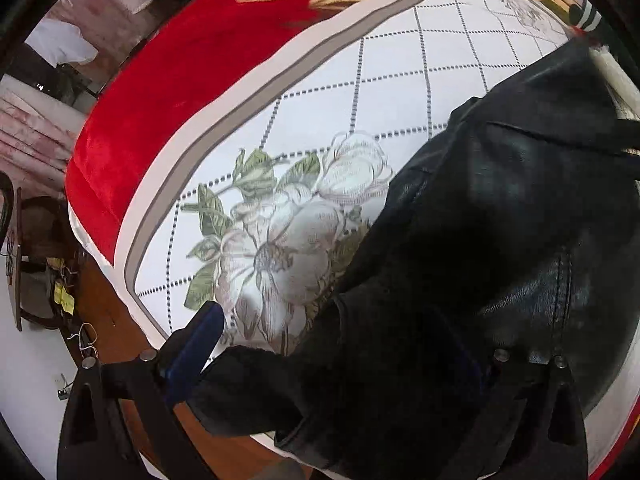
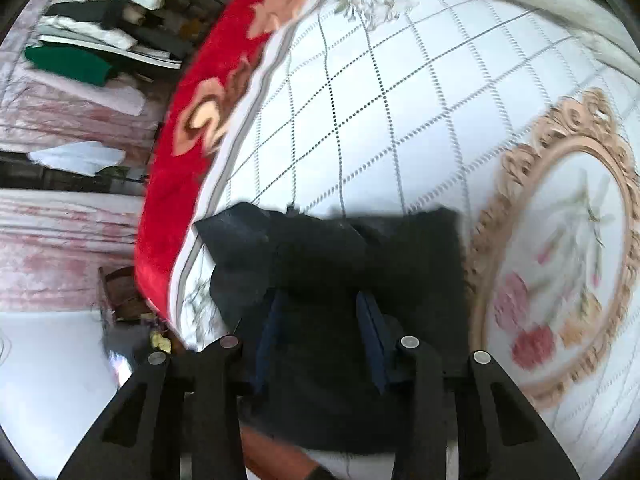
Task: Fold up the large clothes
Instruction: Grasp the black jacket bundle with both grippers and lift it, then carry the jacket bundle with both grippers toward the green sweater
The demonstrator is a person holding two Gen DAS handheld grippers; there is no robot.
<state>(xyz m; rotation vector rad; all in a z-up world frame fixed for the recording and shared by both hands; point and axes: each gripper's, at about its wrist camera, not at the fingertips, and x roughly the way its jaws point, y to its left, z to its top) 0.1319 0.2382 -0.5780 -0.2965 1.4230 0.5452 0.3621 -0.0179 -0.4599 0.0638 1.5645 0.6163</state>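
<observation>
While both tools, left tool [image 1: 320, 364] and right tool [image 2: 320, 336], straddle the black leather jacket [image 1: 500, 208] on the bed [image 1: 320, 92], jaws apart, we're mid-fold; next, clamp its edge.

Both wrist views steeply down, close over the bedspread [image 1: 304, 128], sharing the black garment [image 2: 340, 248].

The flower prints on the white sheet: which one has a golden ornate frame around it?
The pink and red bouquet at the right of the right wrist view, ringed by a golden oval frame. The white flower prints have none.
</observation>
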